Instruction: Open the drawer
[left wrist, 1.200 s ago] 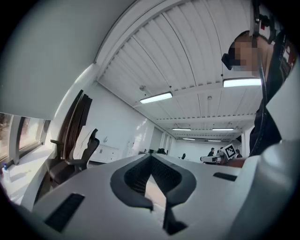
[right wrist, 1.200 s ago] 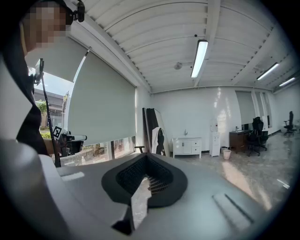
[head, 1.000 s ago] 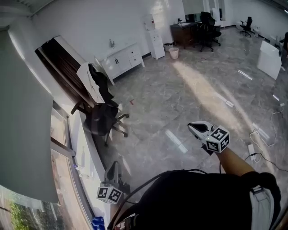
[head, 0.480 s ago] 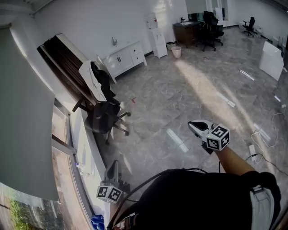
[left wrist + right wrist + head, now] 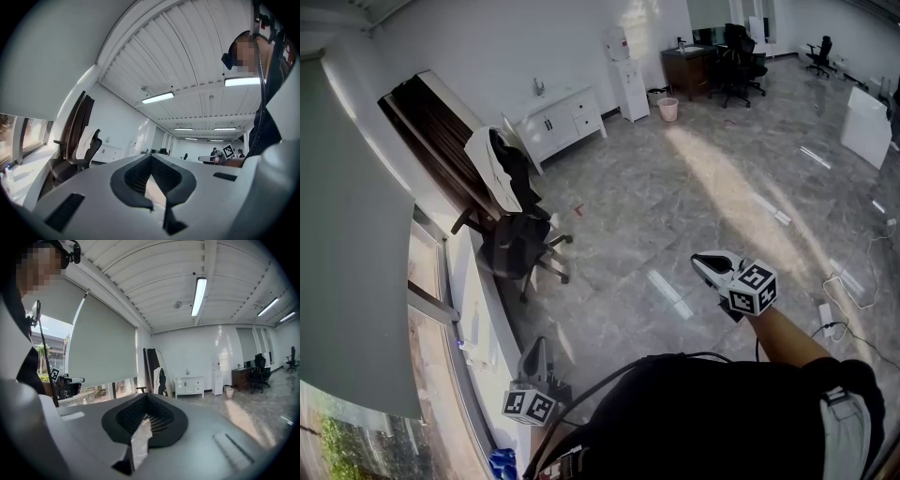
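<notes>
A white cabinet with drawers stands against the far wall, well away from both grippers. It also shows small in the right gripper view as the cabinet and in the left gripper view as the cabinet. My left gripper is at the lower left beside the window sill, held level, its jaws shut with nothing between them. My right gripper hangs over the open floor and points toward the cabinet wall, jaws together and empty.
A black office chair with a white and black jacket over a dark panel stands by the window sill. A water dispenser, a bin and desks with chairs are farther back. Cables lie on the floor at right.
The head view has shifted a little, so the room sits slightly lower in the picture. Both grippers stay where they were, jaws unchanged.
</notes>
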`<state>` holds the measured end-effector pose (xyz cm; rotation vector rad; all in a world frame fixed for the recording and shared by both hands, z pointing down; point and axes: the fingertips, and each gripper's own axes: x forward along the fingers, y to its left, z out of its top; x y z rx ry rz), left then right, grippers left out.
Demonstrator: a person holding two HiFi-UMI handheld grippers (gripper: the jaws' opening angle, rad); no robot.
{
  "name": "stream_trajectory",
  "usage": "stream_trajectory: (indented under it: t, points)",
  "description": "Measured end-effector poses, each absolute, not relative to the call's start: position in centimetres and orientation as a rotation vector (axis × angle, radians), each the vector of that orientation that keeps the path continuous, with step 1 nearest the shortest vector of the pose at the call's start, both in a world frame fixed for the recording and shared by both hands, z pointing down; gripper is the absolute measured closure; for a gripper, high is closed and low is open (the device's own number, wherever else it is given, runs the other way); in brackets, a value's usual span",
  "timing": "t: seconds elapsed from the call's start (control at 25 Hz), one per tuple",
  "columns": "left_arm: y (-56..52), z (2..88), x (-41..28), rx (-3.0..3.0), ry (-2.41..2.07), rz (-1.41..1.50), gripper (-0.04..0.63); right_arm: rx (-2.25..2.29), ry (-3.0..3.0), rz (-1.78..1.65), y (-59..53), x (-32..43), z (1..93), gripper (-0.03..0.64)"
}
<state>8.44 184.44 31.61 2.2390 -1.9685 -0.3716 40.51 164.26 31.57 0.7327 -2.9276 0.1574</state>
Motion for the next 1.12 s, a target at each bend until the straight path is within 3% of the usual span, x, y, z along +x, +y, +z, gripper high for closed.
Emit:
stream_trajectory:
  t: [0.32,1.12]
  points:
    - [182.2,31.7,10.2,2.246,-1.957,-0.345,0.597,0.762,-2.935,0.172,162.6,42.8,32.4,0.62]
    - [171.7,30.0,25.4,2.324,-1.854,-0.305,0.597,0.88,-2.919,0.161,155.1,59.0,31.8,0.62]
